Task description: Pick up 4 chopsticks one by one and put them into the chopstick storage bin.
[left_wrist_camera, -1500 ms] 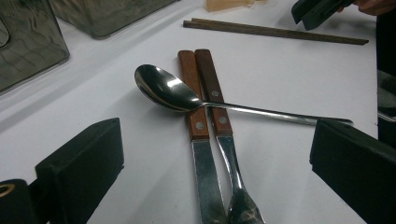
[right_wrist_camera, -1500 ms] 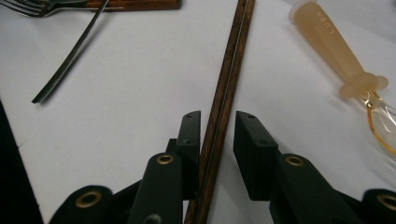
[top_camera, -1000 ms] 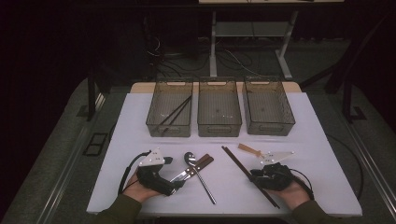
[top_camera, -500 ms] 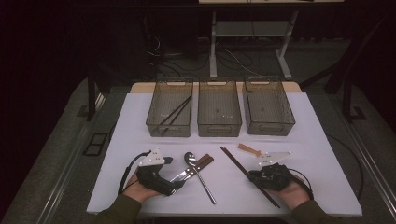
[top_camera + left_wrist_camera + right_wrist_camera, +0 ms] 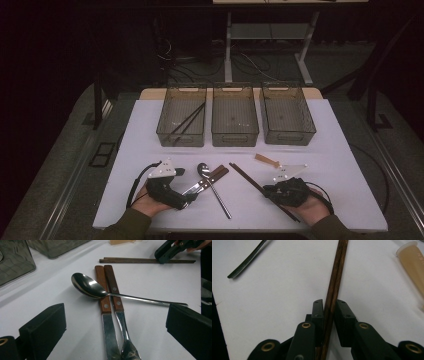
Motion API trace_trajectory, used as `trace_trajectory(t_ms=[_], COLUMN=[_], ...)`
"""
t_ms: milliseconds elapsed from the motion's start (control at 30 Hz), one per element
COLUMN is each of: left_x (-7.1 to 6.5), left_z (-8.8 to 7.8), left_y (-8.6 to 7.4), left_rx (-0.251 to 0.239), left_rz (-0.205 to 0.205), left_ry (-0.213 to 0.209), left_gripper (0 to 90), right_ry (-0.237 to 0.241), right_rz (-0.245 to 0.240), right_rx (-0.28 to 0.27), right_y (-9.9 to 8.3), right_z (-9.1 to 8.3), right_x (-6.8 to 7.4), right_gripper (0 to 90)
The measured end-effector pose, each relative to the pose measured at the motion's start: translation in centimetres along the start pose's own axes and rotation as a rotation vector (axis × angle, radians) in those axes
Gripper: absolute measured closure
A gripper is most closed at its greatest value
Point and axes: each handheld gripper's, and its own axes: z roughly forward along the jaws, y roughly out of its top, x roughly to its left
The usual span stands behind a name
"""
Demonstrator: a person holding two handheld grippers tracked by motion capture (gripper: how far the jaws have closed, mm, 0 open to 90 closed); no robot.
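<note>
While the left tool (image 5: pixel 186 199) rested on the white bench (image 5: pixel 340 150) with its jaws spread wide before a spoon (image 5: pixel 90 287) and two wooden-handled utensils (image 5: pixel 108 287), the right tool (image 5: pixel 329 308) had just been closing and clamped a pair of dark chopsticks (image 5: pixel 335 282) near one end, seemingly for lifting toward the three bins (image 5: pixel 235 131). Lying flat, the pair's long axis ran diagonally, pointing from the right hand (image 5: pixel 305 207) toward the bench's centre.

Faint, unreadable embossed letters on the beige tube (image 5: pixel 412 263); no legible text elsewhere
</note>
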Motion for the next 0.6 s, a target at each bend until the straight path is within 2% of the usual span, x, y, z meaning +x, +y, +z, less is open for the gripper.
trace_trajectory(t_ms=[267,433,600], left_x=[0.0,0.0,0.0], left_z=[0.0,0.0,0.0], left_y=[0.0,0.0,0.0], left_rx=[0.000,0.000,0.000], left_rz=[0.000,0.001,0.002], left_ry=[-0.001,0.000,-0.001], left_gripper=[1.7,1.7,1.7], right_ry=[-0.030,-0.055,-0.063], right_rz=[-0.027,-0.030,-0.010], right_rx=[0.016,0.019,0.018], right_y=[0.1,-0.1,-0.3], right_z=[-0.2,-0.4,-0.6], right_x=[-0.3,-0.7,-1.2], right_gripper=[78.9,79.4,79.5])
